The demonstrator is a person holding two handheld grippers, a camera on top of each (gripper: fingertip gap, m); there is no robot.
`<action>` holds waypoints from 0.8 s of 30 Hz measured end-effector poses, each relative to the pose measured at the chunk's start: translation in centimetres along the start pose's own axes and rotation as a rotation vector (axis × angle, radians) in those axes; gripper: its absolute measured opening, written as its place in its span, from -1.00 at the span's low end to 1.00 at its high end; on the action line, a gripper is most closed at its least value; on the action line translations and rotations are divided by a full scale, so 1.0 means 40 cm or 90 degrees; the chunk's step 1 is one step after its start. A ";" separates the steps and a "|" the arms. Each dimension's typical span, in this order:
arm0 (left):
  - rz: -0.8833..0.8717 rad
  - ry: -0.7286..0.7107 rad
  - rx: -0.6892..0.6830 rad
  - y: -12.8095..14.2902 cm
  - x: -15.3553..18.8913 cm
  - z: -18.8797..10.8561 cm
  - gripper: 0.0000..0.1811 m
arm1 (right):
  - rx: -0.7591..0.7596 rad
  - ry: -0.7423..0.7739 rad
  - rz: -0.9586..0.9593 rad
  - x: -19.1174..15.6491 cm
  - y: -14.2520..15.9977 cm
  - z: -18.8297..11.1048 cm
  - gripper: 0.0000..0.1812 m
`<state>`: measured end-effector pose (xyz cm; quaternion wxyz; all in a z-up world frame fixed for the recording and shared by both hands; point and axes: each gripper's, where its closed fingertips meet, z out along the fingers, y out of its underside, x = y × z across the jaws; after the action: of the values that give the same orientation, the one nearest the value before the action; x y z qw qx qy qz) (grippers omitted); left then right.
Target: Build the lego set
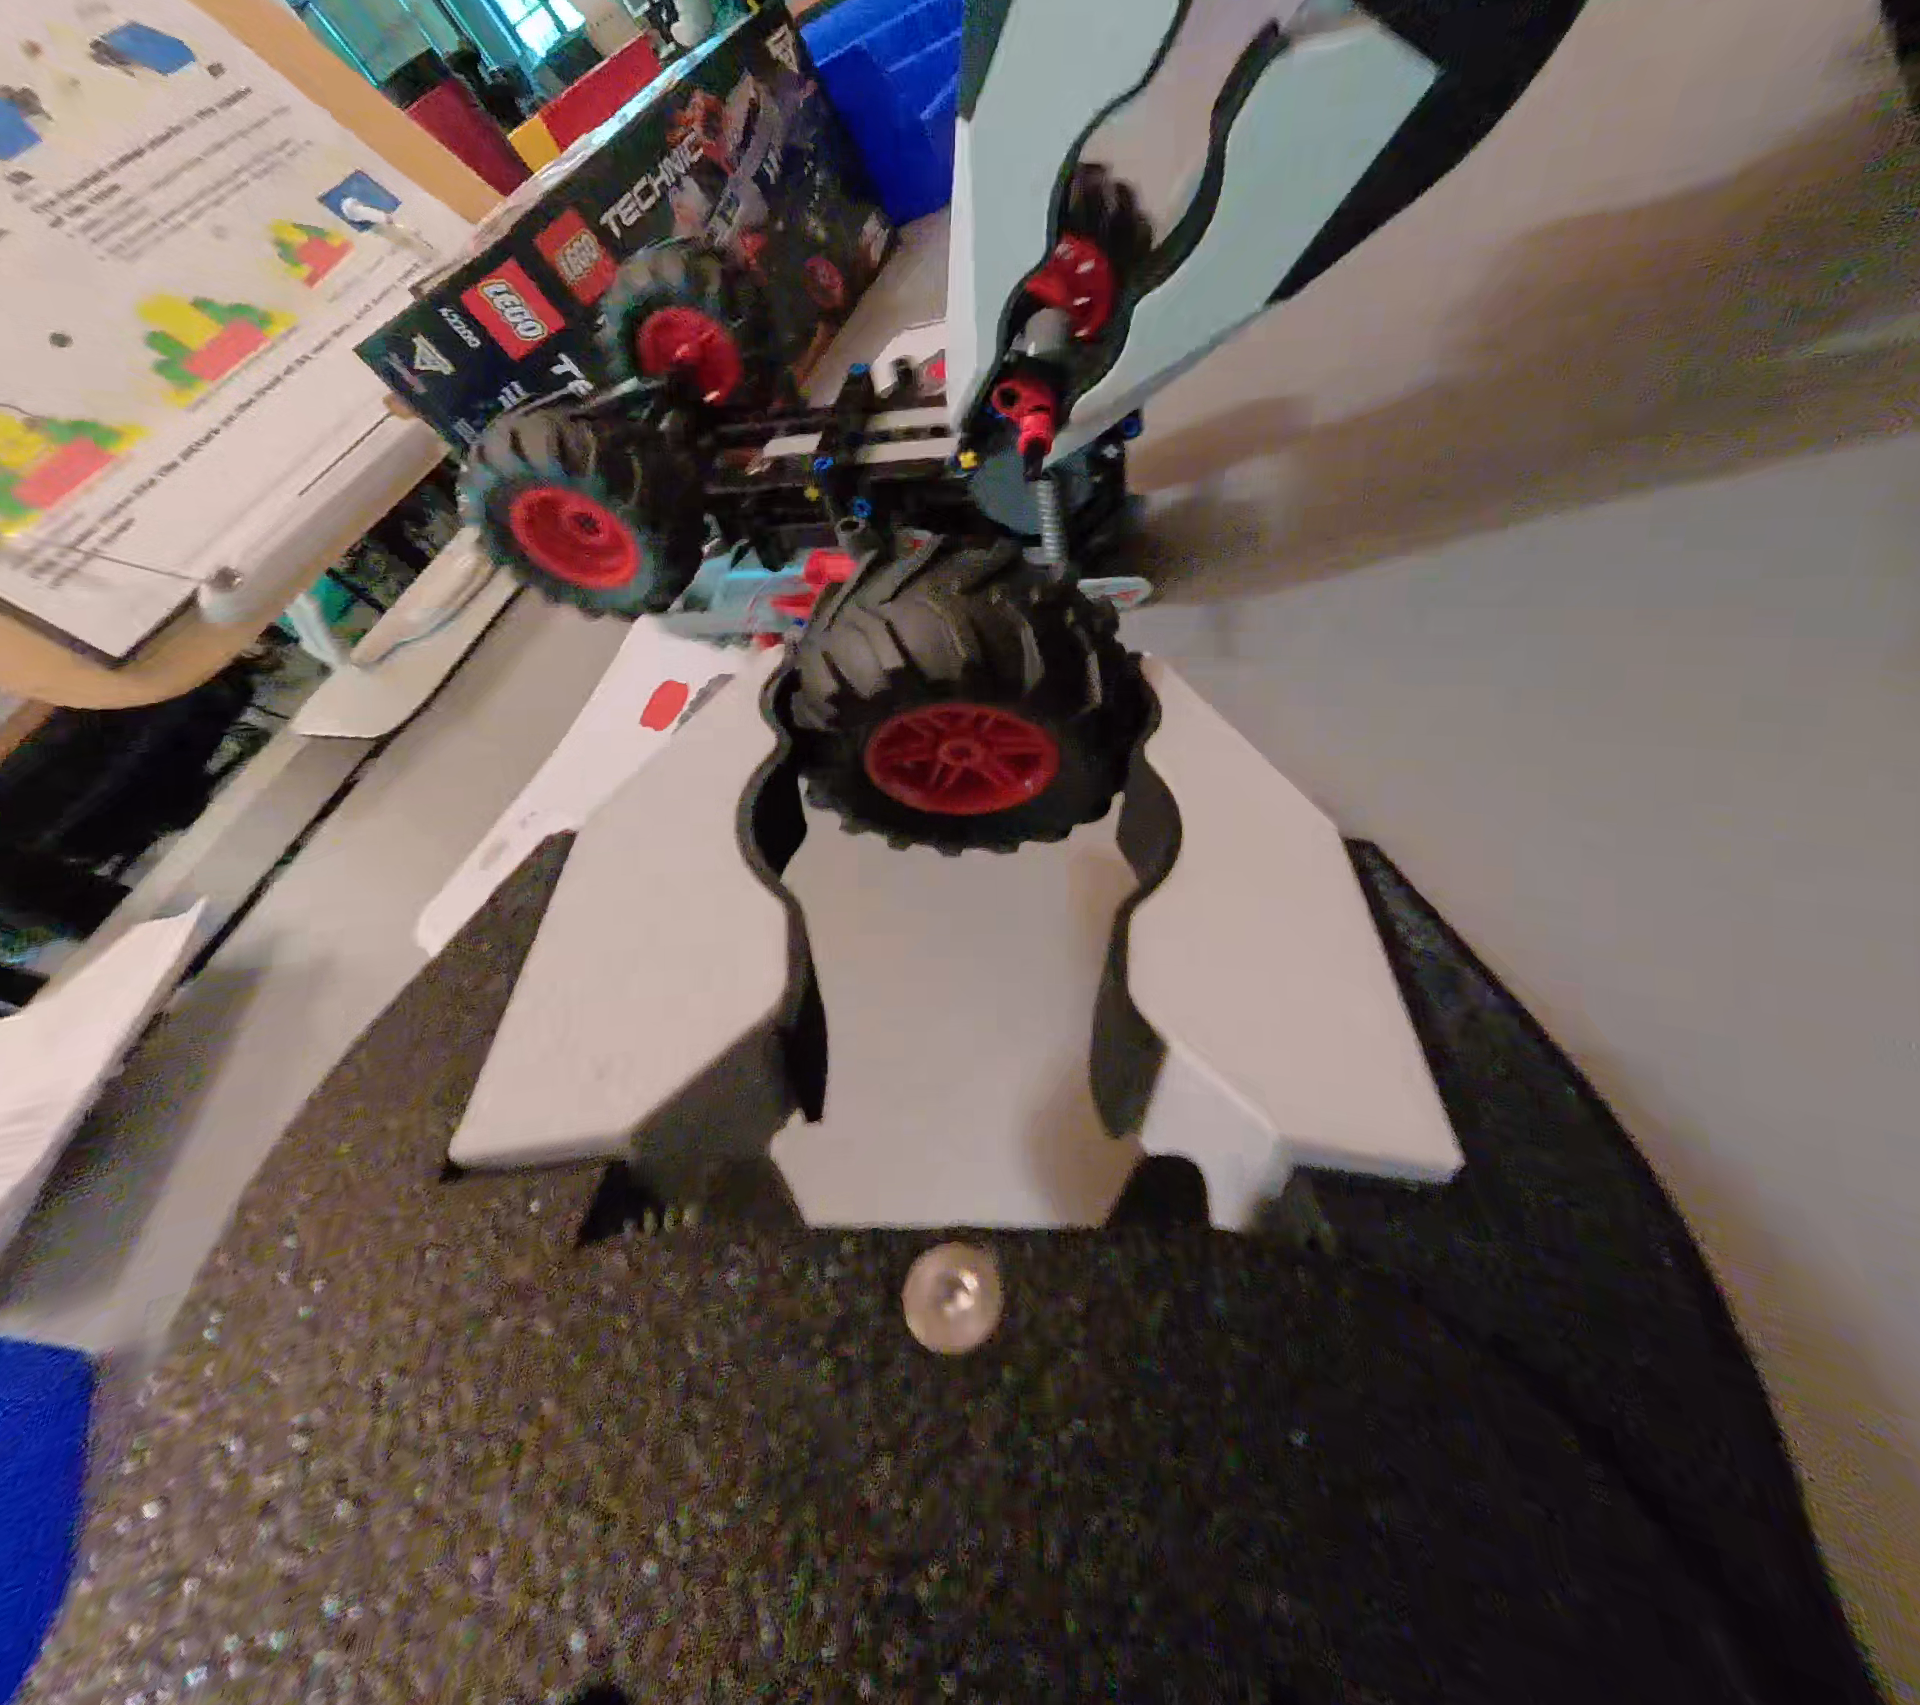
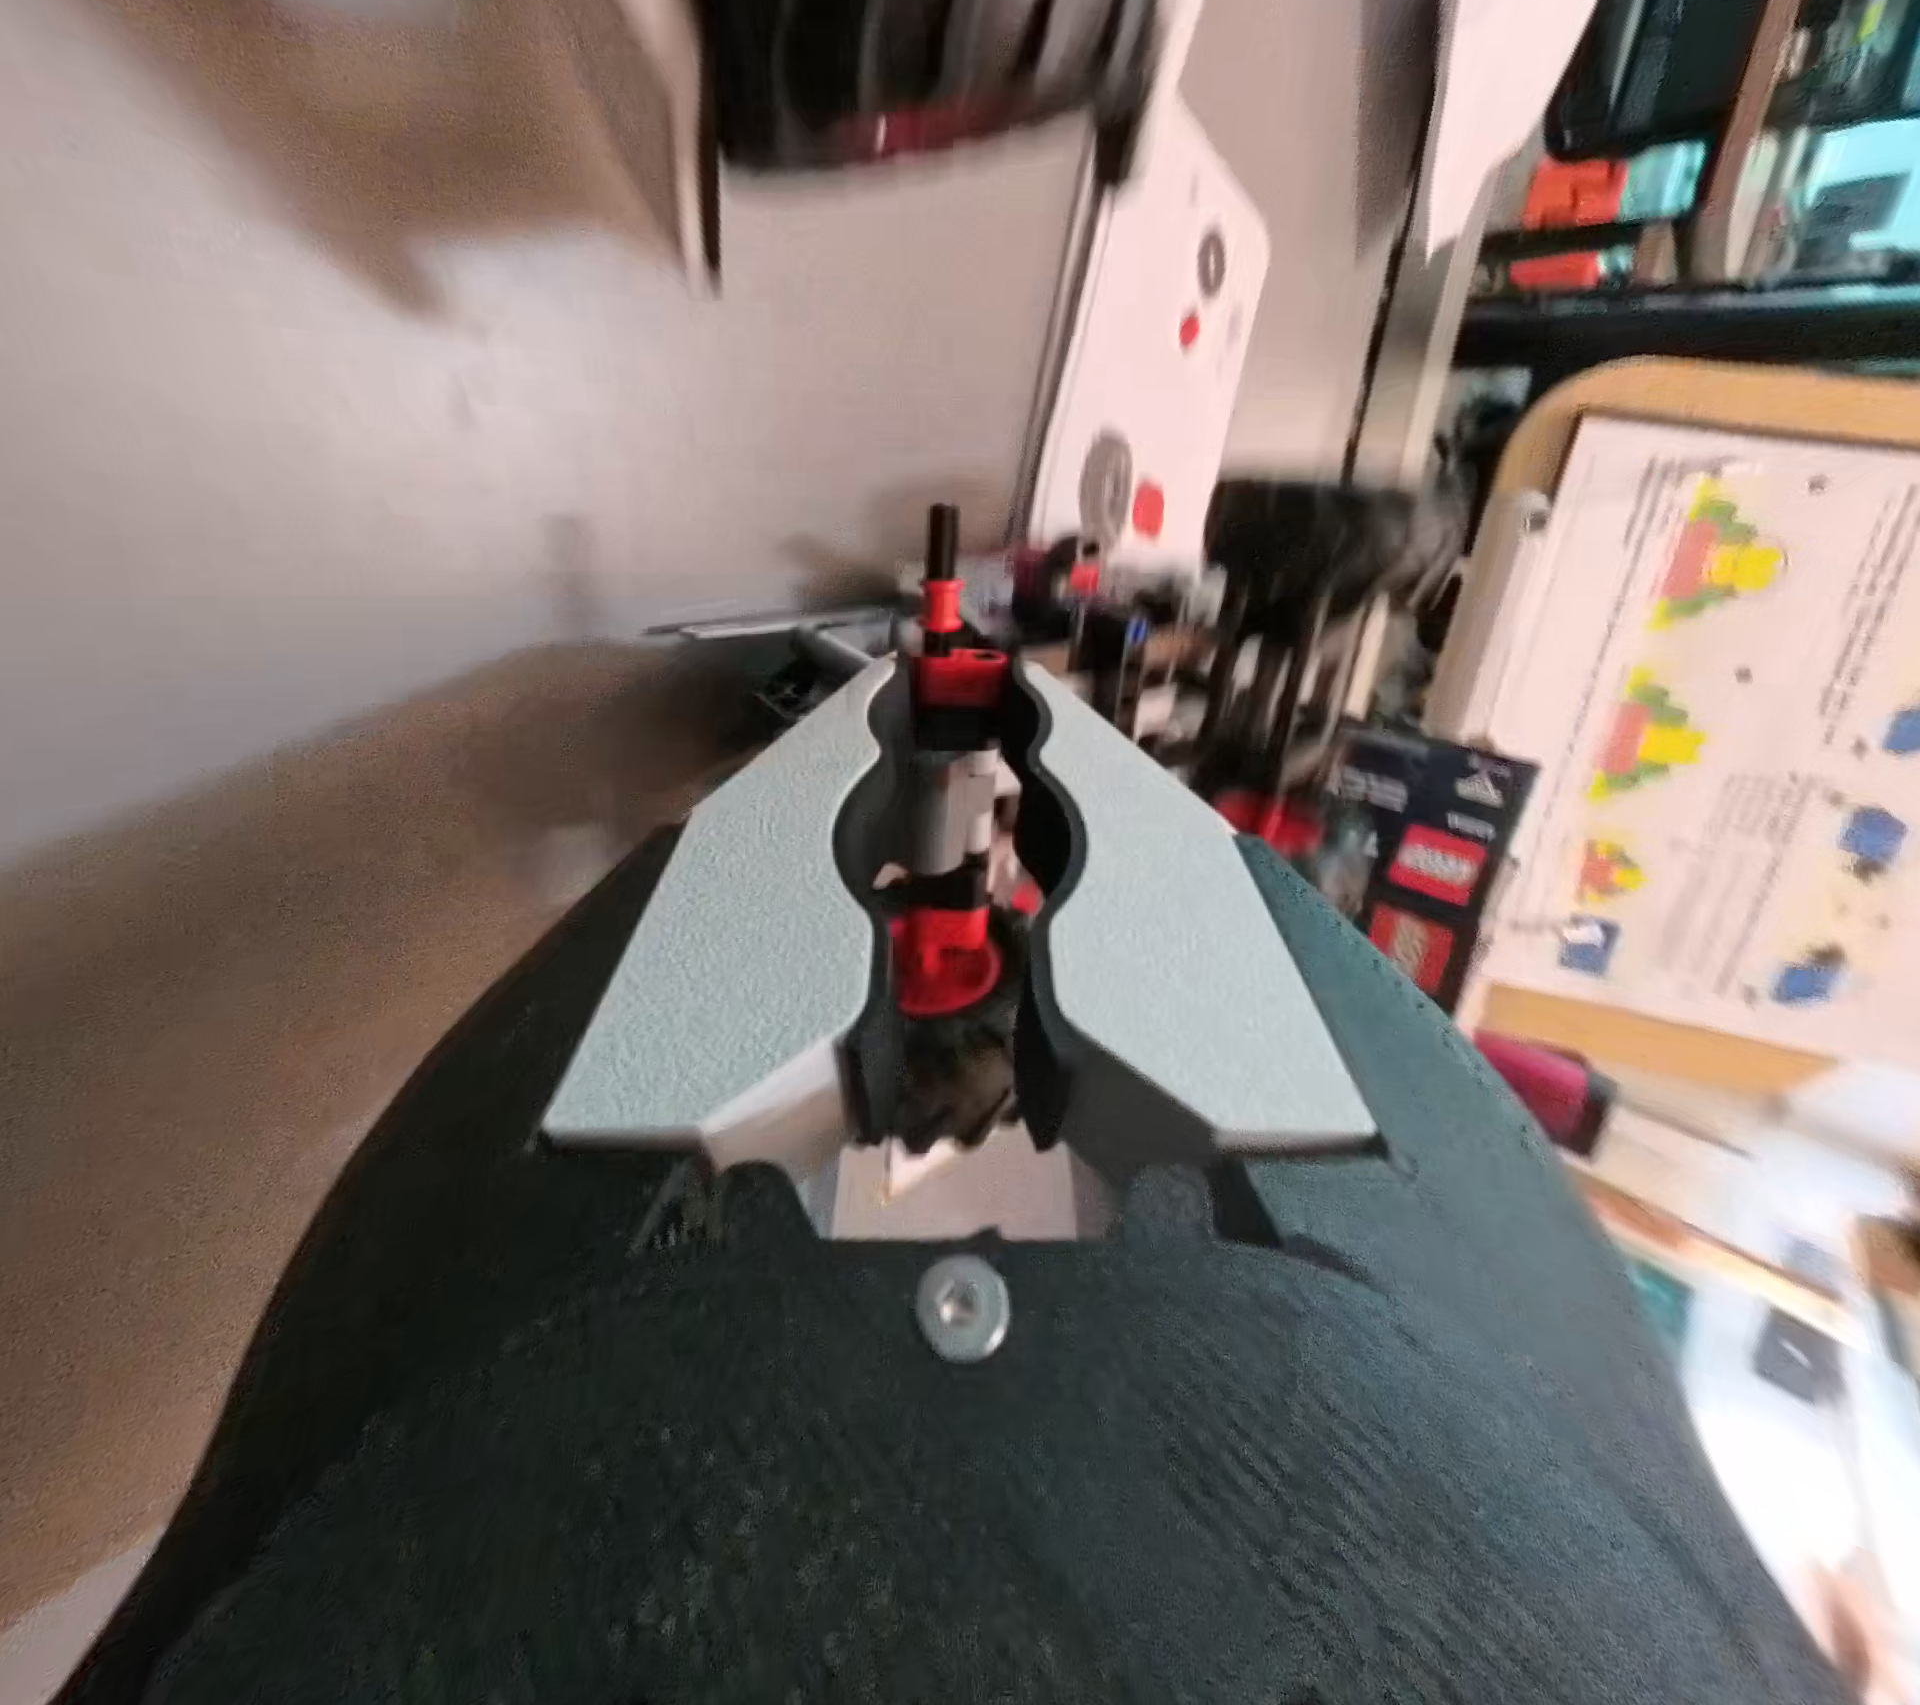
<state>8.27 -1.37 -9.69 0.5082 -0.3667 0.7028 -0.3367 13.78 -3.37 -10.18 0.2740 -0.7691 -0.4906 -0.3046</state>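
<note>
A black Lego truck chassis (image 1: 831, 450) with big black tyres on red rims stands on the white table. In the left wrist view, my left gripper (image 1: 961, 720) is shut on the truck's nearest wheel (image 1: 961, 756), one pad on each side of the tyre. My right gripper (image 1: 1023, 440) comes down from the upper right onto the chassis. It is shut on a wheel-and-axle piece (image 1: 1075, 273) with a red hub. In the right wrist view the same gripper (image 2: 951, 699) grips this piece (image 2: 951, 949); its red connector and black pin (image 2: 940, 533) stick out past the fingertips. That view is blurred.
The black Lego box (image 1: 644, 232) lies behind the truck, with a blue bin (image 1: 883, 86) farther back. An instruction sheet on a wooden board (image 1: 156, 305) stands at the left and also shows in the right wrist view (image 2: 1714, 720). A white booklet (image 1: 665, 705) lies under the truck.
</note>
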 end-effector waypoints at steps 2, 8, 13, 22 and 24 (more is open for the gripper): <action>0.045 -0.007 0.001 -0.018 0.006 0.005 -0.35 | -0.008 0.005 -0.022 -0.001 -0.025 0.002 -0.82; -0.036 0.077 0.000 0.028 0.008 0.003 -0.31 | -0.033 0.017 -0.009 -0.007 0.006 0.013 -0.80; 0.039 0.153 -0.180 0.105 0.032 -0.006 -0.30 | -0.002 0.010 0.013 -0.002 0.008 0.011 -0.68; -0.024 0.253 -0.266 0.131 0.094 -0.007 -0.26 | 0.014 0.058 0.000 0.013 0.002 -0.038 -0.48; -0.073 0.260 -0.243 0.137 0.096 -0.010 -0.22 | 0.027 0.066 0.019 0.012 -0.001 -0.064 -0.48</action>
<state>6.10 -1.86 -16.01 0.2579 -0.4197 0.8194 -0.2933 13.40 -4.93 -8.10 0.3195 -0.7536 -0.4706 -0.3294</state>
